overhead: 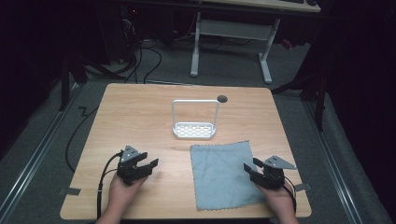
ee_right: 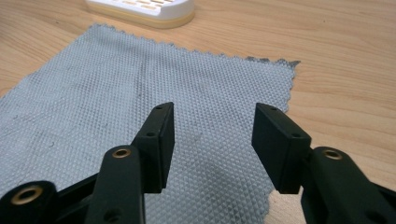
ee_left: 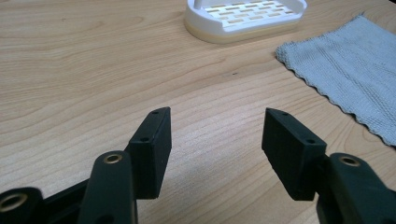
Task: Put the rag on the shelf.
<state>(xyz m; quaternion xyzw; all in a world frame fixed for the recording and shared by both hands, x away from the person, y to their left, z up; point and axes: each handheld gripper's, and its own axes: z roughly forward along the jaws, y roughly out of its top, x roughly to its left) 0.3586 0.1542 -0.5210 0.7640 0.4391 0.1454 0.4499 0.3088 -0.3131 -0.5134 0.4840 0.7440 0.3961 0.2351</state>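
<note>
Left gripper (overhead: pixel 148 164) sat on bare table (overhead: pixel 140 112), jaws spread, nothing between. Right gripper (overhead: pixel 251 168) hovered over the cloth (overhead: pixel 219 172) edge, jaws spread, empty; rack (overhead: pixel 194 129) beyond.

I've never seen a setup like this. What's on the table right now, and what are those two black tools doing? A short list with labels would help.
surface: wooden table
cloth: grey cloth lying flat, at the near right
rack: white slotted tray with a tall wire handle, beyond the cloth, apart from it
left hand-held gripper: jaws open, nothing between them, over bare wood to the left of the cloth
right hand-held gripper: jaws open, nothing gripped, over the cloth's right part
contact: neither hand-held gripper grips anything
</note>
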